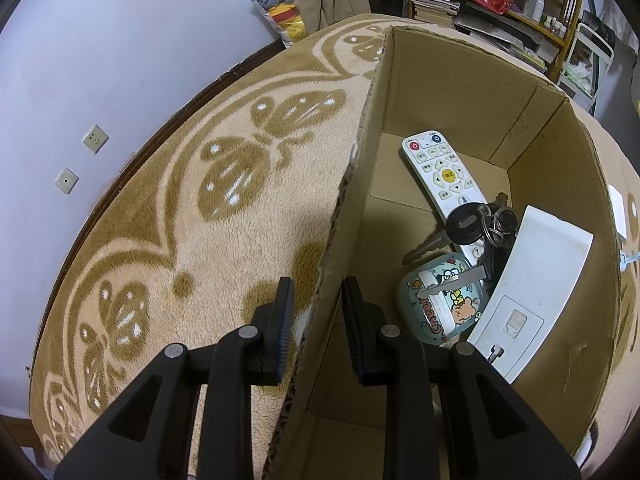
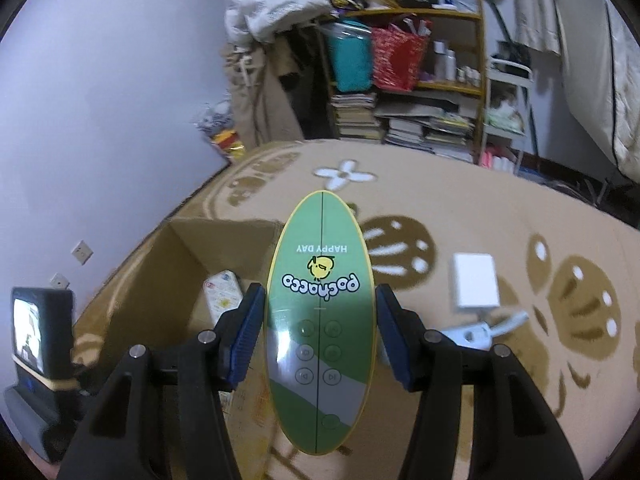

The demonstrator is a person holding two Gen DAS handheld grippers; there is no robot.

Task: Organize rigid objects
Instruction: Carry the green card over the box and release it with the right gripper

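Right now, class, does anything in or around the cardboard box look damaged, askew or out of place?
The cardboard box has a ragged, torn wall edge straddled by the left claw. Inside, a key bunch lies across the white remote. A white adapter sits outside on the blanket.

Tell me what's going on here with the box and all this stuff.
Someone is tidying items into an open brown cardboard box on a tan patterned blanket. The left hand-held gripper straddles the box's wall; the right hand-held gripper holds a green oval remote. A white remote and keys are already inside.
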